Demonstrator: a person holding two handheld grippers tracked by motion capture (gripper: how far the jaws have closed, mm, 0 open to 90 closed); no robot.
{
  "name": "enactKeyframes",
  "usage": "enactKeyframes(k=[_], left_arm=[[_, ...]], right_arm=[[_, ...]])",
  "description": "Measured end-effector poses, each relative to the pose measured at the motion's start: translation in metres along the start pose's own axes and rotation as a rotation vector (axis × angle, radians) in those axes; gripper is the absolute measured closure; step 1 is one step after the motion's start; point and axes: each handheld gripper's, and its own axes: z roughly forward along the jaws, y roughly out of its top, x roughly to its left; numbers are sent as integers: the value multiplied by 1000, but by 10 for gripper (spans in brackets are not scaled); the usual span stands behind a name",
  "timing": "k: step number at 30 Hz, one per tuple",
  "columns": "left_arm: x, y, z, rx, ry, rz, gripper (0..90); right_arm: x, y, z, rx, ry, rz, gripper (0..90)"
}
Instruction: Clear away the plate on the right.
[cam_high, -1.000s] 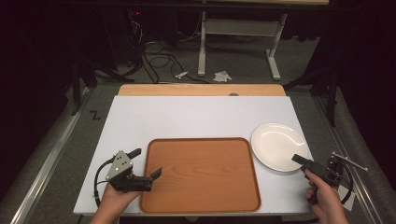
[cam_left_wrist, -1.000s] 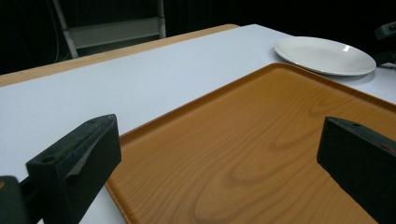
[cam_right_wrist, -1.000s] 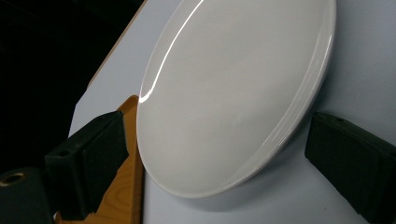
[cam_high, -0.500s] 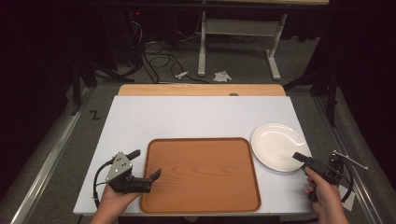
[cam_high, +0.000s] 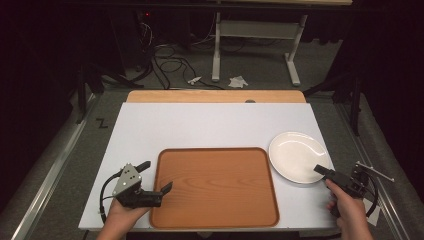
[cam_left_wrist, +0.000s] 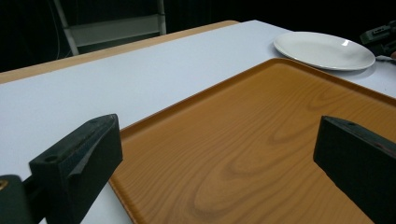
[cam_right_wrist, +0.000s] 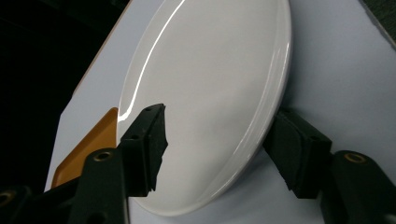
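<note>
Straddling plate (cam_right_wrist: 210, 93) rim, R jaws closing (gap remains).

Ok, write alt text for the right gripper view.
The right hand-held gripper straddles the rim of a white plate, one jaw over its face, the other outside its edge, and has just been closing. The plate sits on a white table beside an orange tray.
</note>
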Motion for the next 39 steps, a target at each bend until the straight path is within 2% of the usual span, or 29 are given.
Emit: enactKeyframes(k=[7, 11, 16, 18, 19, 22, 23, 30, 31, 34, 39], left_arm=[[0, 0, 0, -1, -2, 2, 24], [0, 0, 0, -2, -1, 5, 25], [0, 0, -1, -2, 1, 6, 26], [0, 0, -1, -2, 3, 5, 26], [1, 0, -1, -2, 4, 3, 26], [1, 0, -1, -1, 6, 1, 27], [1, 0, -1, -2, 6, 1, 27], [1, 0, -1, 0, 8, 9, 28], [1, 0, 0, 1, 9, 11, 28], [1, 0, 0, 3, 10, 13, 28], [1, 1, -2, -4, 16, 15, 28]], right_arm=[[0, 1, 0, 8, -41, -3, 528], [-3, 2, -1, 14, -37, 10, 575], [-5, 2, -1, 17, -82, -9, 740], [-6, 3, -2, 24, -86, 16, 782], [-8, 3, -2, 22, -81, 13, 789], [-9, 4, -2, 23, -70, 53, 803], [-9, 4, -2, 23, -72, 46, 806], [-7, 6, -7, -41, -14, 82, 862], [-6, 6, -8, -55, -10, 71, 869], [-6, 7, -10, -77, 20, 78, 891], [-3, 8, -12, -99, 35, 66, 894]])
